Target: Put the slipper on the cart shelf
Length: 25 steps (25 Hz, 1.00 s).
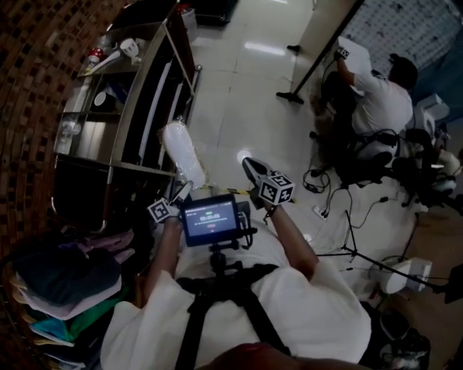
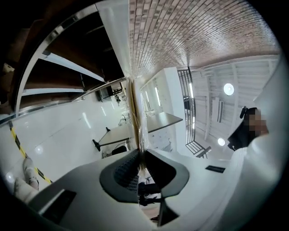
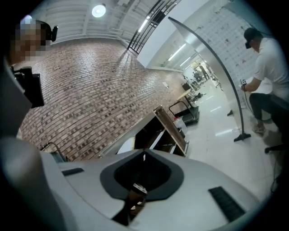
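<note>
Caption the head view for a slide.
Left claw holds a white slipper beside the metal cart; right claw shut and empty.

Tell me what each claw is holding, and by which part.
The left claw is shut on the white slipper, pinching the thin edge at its near end. The right claw is shut, with nothing in it.

1. A brick wall [image 3: 90,90] rises on your left, dark in the dim light.
2. The glossy pale floor [image 1: 246,94] below you mirrors a ceiling lamp [image 3: 98,11].
3. On your right, a person in white [image 1: 376,101], back turned, among cables [image 1: 347,209].
</note>
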Available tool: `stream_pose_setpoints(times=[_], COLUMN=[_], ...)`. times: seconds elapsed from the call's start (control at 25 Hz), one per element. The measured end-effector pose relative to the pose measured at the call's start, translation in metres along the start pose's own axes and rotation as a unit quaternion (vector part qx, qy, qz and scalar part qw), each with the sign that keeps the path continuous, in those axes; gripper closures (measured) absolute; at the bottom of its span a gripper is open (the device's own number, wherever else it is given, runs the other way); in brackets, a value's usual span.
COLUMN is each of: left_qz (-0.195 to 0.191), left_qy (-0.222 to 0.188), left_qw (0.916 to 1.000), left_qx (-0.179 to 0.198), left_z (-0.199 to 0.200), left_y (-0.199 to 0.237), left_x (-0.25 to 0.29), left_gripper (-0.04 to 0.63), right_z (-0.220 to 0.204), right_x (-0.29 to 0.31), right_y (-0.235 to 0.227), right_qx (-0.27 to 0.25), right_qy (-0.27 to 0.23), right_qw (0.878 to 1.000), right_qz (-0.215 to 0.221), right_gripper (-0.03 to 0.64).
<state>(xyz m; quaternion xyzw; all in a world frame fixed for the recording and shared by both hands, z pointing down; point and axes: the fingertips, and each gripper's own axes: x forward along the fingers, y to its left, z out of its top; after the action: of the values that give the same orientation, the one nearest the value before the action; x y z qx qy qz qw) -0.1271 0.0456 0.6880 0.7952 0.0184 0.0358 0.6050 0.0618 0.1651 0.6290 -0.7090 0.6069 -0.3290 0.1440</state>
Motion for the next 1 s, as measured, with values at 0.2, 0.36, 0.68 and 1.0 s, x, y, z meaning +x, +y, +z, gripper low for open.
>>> stream_pose_setpoints(times=[0.2,0.36,0.68,1.0], left_qz=[-0.018,-0.018,-0.029,-0.01], left_qy=[0.014,0.026,0.07,0.038], left_qw=[0.9997,0.9989,0.9971,0.9991], left_qx=[-0.008,-0.035,-0.009,-0.013], left_z=[0.036,0.063,0.1,0.127], left_y=[0.006,0.023,0.041,0.042], left_x=[0.049,0.077,0.122,0.151], left_gripper=[0.548,0.548,0.548,0.548], right_z=[0.036,0.062,0.099,0.141], right_x=[0.02,0.048,0.109,0.177], right_y=[-0.034,-0.051,-0.077,-0.102], right_qx=[0.005,0.003,-0.009,-0.041], right_qy=[-0.008,-0.015,-0.013,0.029], right_qw=[1.0,0.999,0.999,0.999], right_qz=[-0.028,-0.044,-0.039,0.018], right_gripper=[0.594,0.594,0.594,0.594])
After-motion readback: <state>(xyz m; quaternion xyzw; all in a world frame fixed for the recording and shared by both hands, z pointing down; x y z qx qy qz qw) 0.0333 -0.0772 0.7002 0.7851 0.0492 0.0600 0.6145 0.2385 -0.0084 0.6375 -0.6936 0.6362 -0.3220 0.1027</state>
